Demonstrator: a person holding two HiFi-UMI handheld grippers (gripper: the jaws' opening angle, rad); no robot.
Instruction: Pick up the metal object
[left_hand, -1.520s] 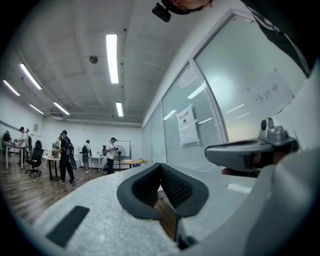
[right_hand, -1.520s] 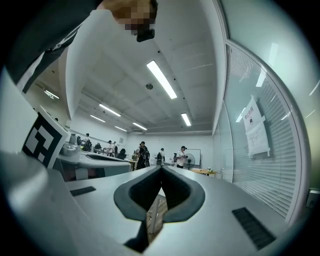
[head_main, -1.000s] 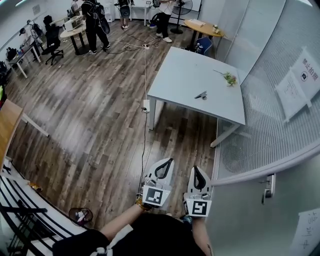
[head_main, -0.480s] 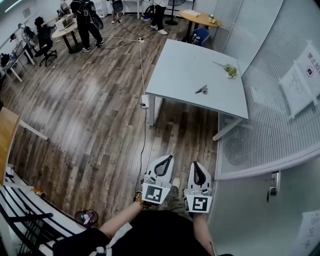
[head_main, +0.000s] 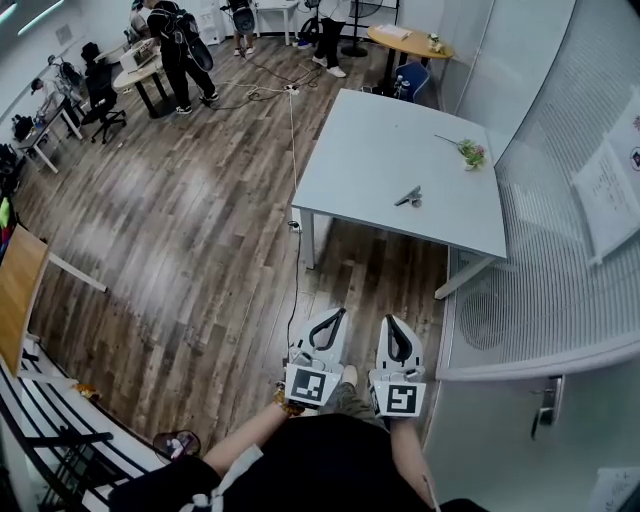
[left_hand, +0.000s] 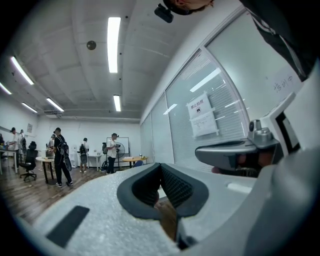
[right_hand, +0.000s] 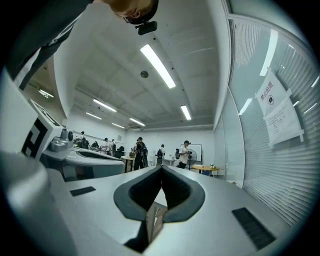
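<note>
The metal object (head_main: 408, 197), small and grey, lies on the white table (head_main: 360, 160) near its front edge, far ahead of me. Both grippers are held side by side close to my body, over the wood floor and well short of the table. In the head view my left gripper (head_main: 337, 315) and my right gripper (head_main: 391, 322) point toward the table. Each has its jaws shut with nothing between them, as the left gripper view (left_hand: 160, 165) and the right gripper view (right_hand: 161, 168) show.
A small flower sprig (head_main: 468, 152) lies at the table's far right. A glass partition (head_main: 560, 260) runs along the right. A cable (head_main: 292, 250) trails over the floor by the table's left leg. Several people (head_main: 180, 40) stand around tables at the back. A black rack (head_main: 50, 440) stands at the lower left.
I have walked a little toward the table with both grippers, so the floor has slid back beneath them. Both pairs of jaws stay shut.
</note>
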